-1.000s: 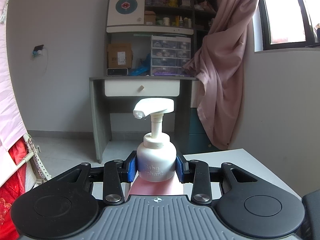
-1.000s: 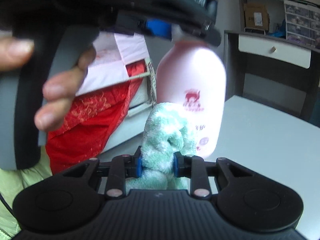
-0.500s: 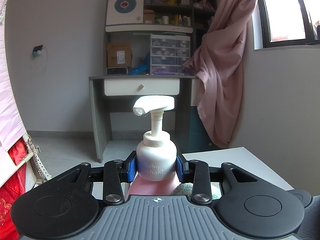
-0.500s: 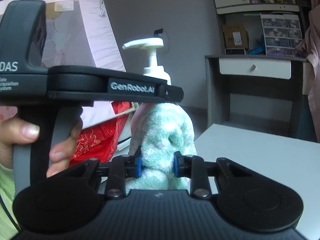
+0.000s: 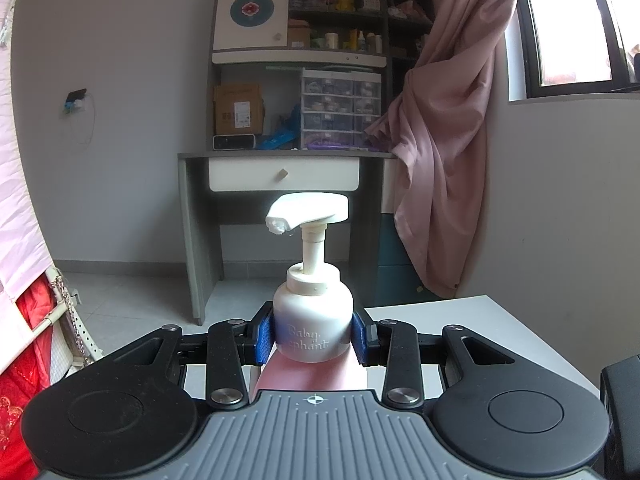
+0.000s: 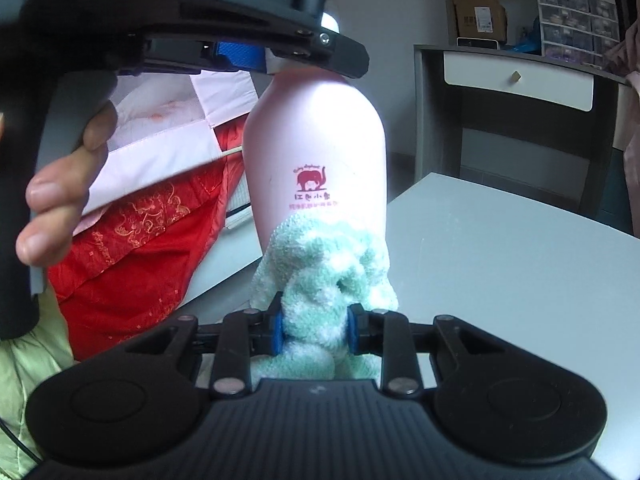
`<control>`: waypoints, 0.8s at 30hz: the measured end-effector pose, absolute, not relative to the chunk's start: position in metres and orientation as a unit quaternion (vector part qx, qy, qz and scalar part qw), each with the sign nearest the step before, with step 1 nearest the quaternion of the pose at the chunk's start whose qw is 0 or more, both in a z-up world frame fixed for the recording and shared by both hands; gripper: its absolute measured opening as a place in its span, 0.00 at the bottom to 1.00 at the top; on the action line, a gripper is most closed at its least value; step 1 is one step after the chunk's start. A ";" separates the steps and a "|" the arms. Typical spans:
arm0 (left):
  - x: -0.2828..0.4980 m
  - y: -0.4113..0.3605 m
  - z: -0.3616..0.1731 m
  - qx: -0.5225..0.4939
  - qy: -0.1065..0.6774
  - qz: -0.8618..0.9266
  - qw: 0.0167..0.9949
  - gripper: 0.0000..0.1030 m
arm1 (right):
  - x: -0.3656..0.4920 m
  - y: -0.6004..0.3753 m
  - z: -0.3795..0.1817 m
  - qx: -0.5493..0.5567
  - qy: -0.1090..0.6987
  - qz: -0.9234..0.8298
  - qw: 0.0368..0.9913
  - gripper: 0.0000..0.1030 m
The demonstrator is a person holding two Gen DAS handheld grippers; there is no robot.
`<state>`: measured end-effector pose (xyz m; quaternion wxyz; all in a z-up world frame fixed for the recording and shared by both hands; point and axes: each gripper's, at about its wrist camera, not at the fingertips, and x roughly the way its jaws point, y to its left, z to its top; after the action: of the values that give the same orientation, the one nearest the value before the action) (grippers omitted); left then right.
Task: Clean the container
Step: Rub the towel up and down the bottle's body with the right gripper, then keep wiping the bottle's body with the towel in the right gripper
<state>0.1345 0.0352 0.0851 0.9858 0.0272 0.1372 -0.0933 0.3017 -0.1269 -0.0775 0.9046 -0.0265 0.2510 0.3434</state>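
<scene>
A pink pump bottle [image 6: 316, 160] with a white collar [image 5: 313, 320] and white pump head [image 5: 308, 210] stands upright over the white table. My left gripper [image 5: 313, 338] is shut on its white collar; in the right wrist view that gripper [image 6: 256, 58] shows at the bottle's top, held by a hand [image 6: 60, 184]. My right gripper [image 6: 316, 330] is shut on a bunched mint-green and white cloth [image 6: 324, 272]. The cloth rests against the lower front of the bottle, just under the red elephant label.
The white table [image 6: 500, 272] spreads to the right of the bottle. A red patterned fabric [image 6: 136, 256] and a pink bed rail lie at the left. Behind stand a grey desk [image 5: 280, 178] with shelves and a pink curtain [image 5: 440, 140].
The right gripper with the cloth swung up beside the bottle's neck half a second ago, then came back down to the lower body. The left gripper kept the bottle still.
</scene>
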 end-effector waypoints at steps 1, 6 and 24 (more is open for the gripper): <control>0.135 0.035 0.085 0.027 0.137 -0.093 0.986 0.37 | 0.301 -0.127 -0.077 -0.025 0.251 0.343 0.905 0.28; 0.134 0.034 0.085 0.028 0.137 -0.093 0.986 0.37 | 0.295 -0.137 -0.065 -0.011 0.220 0.339 0.914 0.28; 0.134 0.032 0.086 0.034 0.139 -0.093 0.985 0.37 | 0.306 -0.153 -0.060 0.024 0.221 0.345 0.912 0.28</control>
<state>0.1341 0.0322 0.0861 0.9854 0.0336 0.1387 -0.0930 0.3058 -0.1529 -0.0597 0.9118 0.0245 0.2212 0.3450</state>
